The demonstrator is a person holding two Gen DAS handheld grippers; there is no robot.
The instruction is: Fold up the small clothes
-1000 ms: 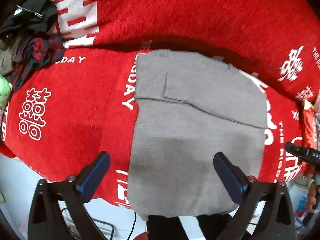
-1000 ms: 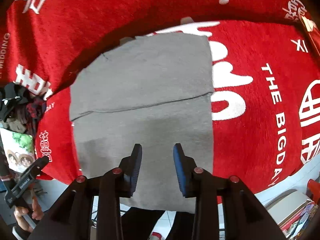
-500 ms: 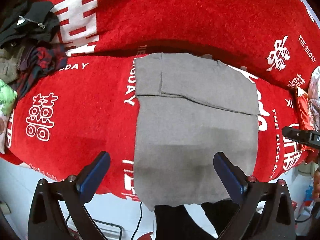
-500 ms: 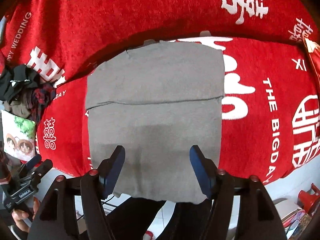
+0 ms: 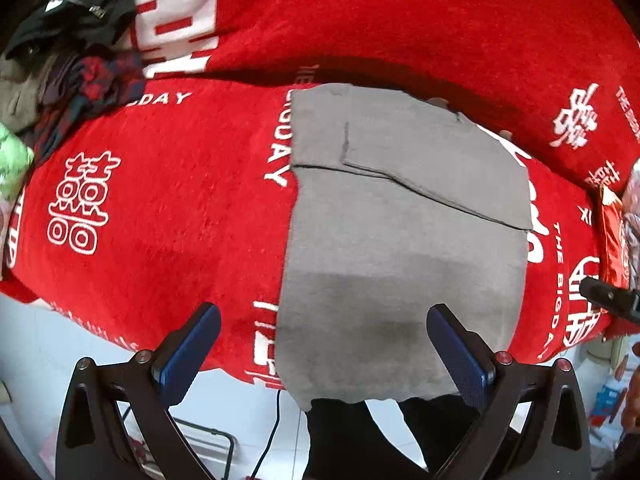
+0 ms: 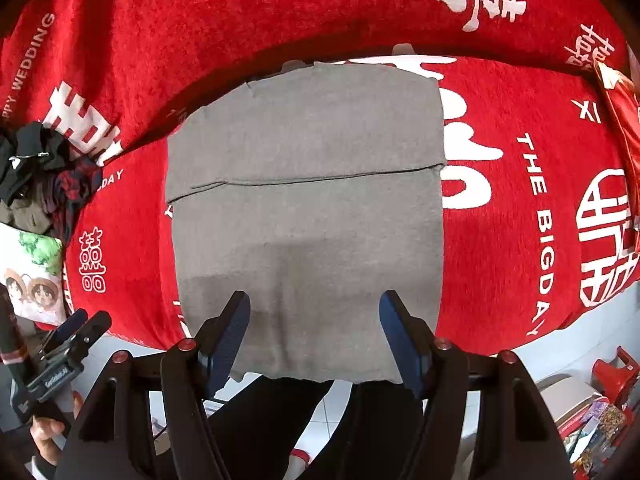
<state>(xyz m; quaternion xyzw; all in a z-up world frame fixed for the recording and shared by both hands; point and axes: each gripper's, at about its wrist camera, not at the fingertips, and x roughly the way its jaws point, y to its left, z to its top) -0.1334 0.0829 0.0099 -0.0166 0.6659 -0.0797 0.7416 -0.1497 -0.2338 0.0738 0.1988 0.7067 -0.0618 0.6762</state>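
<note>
The grey garment point(image 6: 308, 208) lies flat ahead of your right gripper point(image 6: 316, 332) on the red printed blanket point(image 6: 520, 208), its far part already folded over itself so a straight fold edge runs across the middle. The near hem hangs over the blanket's front edge, just beyond and between your spread fingers. From your left gripper point(image 5: 326, 354) the same garment point(image 5: 404, 232) sits ahead and slightly right, with its left edge running away from you between the fingers.

Both grippers are released and hold nothing; neither touches the cloth.

It looks like soft, light knit with a matte face, so it will probably drape and sag the moment you lift it, and a single layer may slip out of a shallow pinch. Take it at the two near corners, one per gripper, biting well in from the hem so the edge stays taut between them.

Off to your far left sits a heap of dark clothes point(image 5: 68, 52) and a cartoon-print cushion point(image 6: 32, 276), well apart from the work.
</note>
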